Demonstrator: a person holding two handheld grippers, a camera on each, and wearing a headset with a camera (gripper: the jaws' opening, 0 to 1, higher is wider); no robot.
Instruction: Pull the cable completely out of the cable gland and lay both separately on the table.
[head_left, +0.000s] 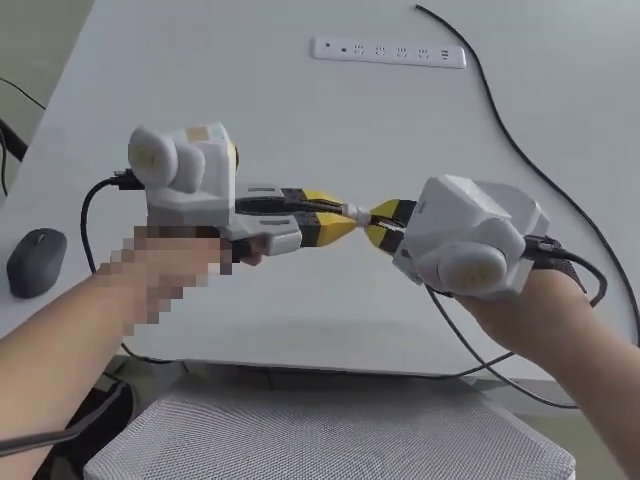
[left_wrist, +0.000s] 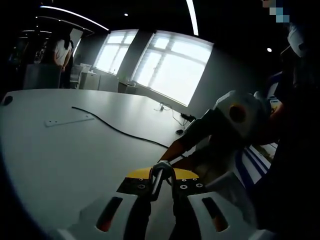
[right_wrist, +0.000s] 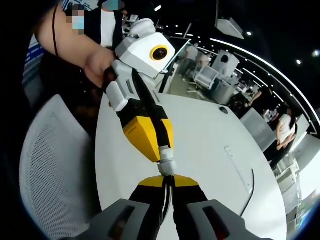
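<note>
Right gripper (head_left: 380, 221) clamped tight on black cable (right_wrist: 167, 199) | left gripper (head_left: 345, 214) clamped on white cable gland (right_wrist: 166, 161) | cable runs straight into gland, pair held up over the surface (head_left: 300, 110)

Quick colour rundown. My left tool (head_left: 338, 214) and right tool (head_left: 386, 224) both have white shells and yellow tips with black trim, and the left one has black along its arm too. The cable gland (head_left: 355, 213) is white and the cable (right_wrist: 167, 198) is black. The bench (head_left: 250, 80) is plain pale grey-white, no pattern. There's a white power strip (head_left: 388, 51) by the far edge, a dark grey mouse (head_left: 36, 262) at the left edge, and a loose black lead (head_left: 490, 100) toward the right edge. The chair (head_left: 330, 435) is grey mesh.
</note>
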